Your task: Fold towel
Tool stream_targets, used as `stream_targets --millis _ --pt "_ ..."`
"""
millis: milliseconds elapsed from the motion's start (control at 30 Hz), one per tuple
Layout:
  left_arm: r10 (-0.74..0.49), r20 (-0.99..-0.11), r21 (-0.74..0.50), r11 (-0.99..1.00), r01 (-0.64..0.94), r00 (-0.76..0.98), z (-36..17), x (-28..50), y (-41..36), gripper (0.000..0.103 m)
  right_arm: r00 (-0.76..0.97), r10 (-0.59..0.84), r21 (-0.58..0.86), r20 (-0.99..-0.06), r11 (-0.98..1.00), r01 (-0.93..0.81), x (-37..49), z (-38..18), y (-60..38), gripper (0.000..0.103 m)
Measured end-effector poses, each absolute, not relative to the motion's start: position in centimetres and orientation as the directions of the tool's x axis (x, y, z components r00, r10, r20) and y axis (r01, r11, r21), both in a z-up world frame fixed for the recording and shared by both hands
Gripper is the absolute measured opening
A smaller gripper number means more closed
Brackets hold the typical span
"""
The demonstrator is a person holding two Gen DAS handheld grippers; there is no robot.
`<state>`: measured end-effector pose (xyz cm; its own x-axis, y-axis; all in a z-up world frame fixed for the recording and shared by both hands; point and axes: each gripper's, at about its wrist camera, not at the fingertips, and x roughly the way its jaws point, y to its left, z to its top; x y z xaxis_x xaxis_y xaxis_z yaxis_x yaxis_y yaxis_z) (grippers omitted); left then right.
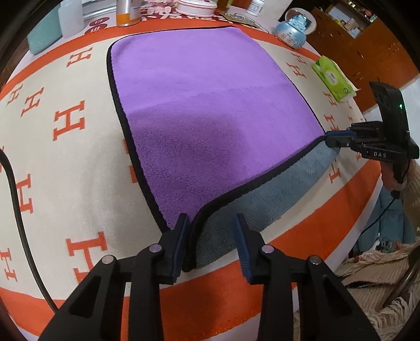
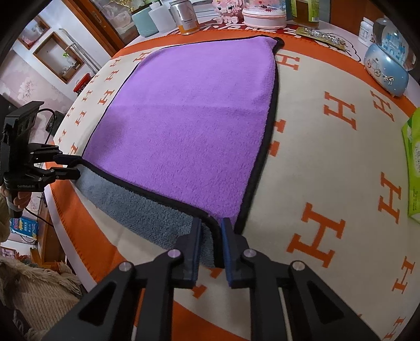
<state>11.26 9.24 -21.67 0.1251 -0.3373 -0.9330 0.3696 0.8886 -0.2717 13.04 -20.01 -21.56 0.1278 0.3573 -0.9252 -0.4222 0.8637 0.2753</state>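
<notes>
A purple towel (image 1: 210, 110) with black trim and a grey underside lies on the table, its near edge lifted so the grey side (image 1: 252, 204) shows. My left gripper (image 1: 212, 244) is open, its jaws on either side of the near left corner. My right gripper (image 2: 211, 246) has narrow jaws around the near right corner of the towel (image 2: 183, 126) and looks closed on the trim. Each gripper also shows in the other's view, the right gripper (image 1: 338, 139) at the right corner, the left gripper (image 2: 71, 168) at the left corner.
The table wears an orange and cream cloth (image 1: 65, 162) with H marks. A green tissue pack (image 1: 333, 78) and a blue snow globe (image 1: 291, 28) stand at the right. Bottles and jars (image 1: 126, 13) line the far edge. A black cable (image 1: 18, 204) runs on the left.
</notes>
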Motion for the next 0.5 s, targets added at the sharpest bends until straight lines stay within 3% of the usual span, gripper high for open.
stream_targets --millis 233,500 --pt "-0.277 -0.952 -0.207 0.898 0.389 0.132 -21.9 10.9 8.6 0.013 0.139 0.34 0.252 -0.93 0.866 -0.433 12.5 -21.2 -19.9 0.007" --pt "-0.25 -0.955 -0.172 0.905 0.389 0.159 -21.4 10.3 8.5 0.005 0.173 0.332 0.228 -0.927 0.867 -0.443 12.0 -20.3 -19.5 0.005"
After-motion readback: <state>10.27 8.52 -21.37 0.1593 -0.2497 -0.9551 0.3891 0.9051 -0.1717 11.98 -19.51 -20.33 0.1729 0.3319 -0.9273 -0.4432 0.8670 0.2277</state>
